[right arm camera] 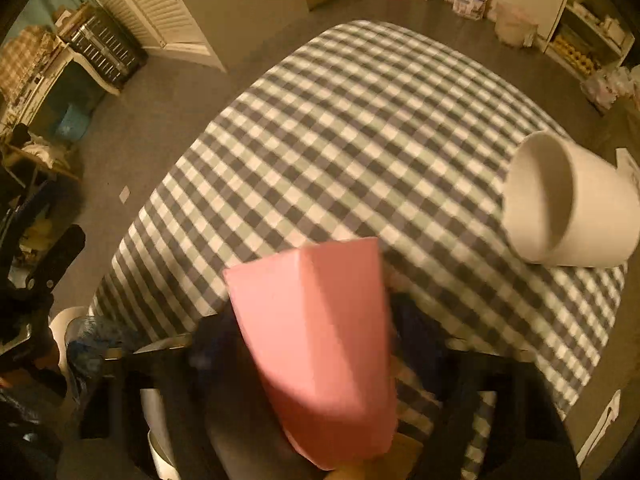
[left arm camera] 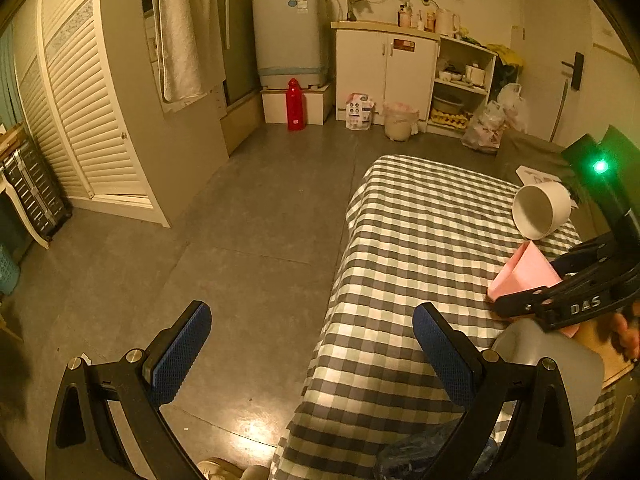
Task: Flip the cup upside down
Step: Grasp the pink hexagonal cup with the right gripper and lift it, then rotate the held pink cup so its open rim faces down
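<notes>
Pink and faceted, the plastic cup [right arm camera: 316, 344] fills the near middle of the right wrist view, gripped by the right gripper [right arm camera: 320, 360], whose dark fingers press its two sides. The left wrist view shows the same hold from the side: the black frame of that gripper crosses the cup [left arm camera: 524, 274] low on its body. The picture is blurred close in, so the exact contact line on each pad cannot be told.

The cup's long axis runs away from the jaws, tilted forward and slightly left over the checked grey-and-white tablecloth [right arm camera: 360, 128]. Which end points outward, mouth or base, I cannot say for sure; the far end looks closed and flat, which would suggest the base leads. It appears lifted off the cloth, not resting on it.

The left gripper [left arm camera: 312, 352] hangs over the table's near-left edge with its blue-padded fingers [left arm camera: 182, 354] spread wide and nothing between them, well apart from the cup. So the right hand is the one placed to do the turning, and my judgement is that the flip depends on rolling the wrist about an axis across the cup's length.

Farther out, a white ceramic mug [right arm camera: 568, 204] lies on its side on the cloth, mouth facing the camera, to the right of the cup and apart from it.
</notes>
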`<state>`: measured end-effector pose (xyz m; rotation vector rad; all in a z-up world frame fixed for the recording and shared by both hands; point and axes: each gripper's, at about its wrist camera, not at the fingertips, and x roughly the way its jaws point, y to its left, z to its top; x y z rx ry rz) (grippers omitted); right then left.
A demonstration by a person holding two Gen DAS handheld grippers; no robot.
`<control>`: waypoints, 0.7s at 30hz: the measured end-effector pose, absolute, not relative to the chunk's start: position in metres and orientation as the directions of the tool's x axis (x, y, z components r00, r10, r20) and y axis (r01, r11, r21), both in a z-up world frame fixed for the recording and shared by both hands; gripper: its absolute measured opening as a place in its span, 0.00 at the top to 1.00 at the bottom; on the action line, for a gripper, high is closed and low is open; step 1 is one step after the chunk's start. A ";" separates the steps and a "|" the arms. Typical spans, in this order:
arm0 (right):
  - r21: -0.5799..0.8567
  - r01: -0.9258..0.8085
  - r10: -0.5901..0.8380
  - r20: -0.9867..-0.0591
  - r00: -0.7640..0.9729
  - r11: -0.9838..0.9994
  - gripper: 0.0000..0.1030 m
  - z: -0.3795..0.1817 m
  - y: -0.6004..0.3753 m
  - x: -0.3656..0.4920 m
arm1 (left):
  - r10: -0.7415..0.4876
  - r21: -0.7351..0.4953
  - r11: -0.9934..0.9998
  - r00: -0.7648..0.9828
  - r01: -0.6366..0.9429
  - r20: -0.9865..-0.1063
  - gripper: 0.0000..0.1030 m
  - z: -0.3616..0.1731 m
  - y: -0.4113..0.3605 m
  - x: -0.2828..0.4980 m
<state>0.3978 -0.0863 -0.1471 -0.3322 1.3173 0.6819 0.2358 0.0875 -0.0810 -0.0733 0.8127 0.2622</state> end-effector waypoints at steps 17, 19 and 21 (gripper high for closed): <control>0.013 -0.486 0.288 -0.819 0.497 0.874 0.39 0.058 -0.140 0.230 | 0.179 0.003 0.976 0.789 -0.218 -0.587 0.00 0.023 0.062 0.133; 0.019 -0.464 0.282 -0.815 0.506 0.886 0.39 0.069 -0.153 0.202 | 0.164 -0.008 0.979 0.802 -0.205 -0.575 0.00 0.030 0.057 0.117; 0.032 -0.435 0.275 -0.815 0.509 0.900 0.39 0.068 -0.160 0.170 | 0.150 -0.015 0.981 0.808 -0.192 -0.569 0.00 0.033 0.052 0.102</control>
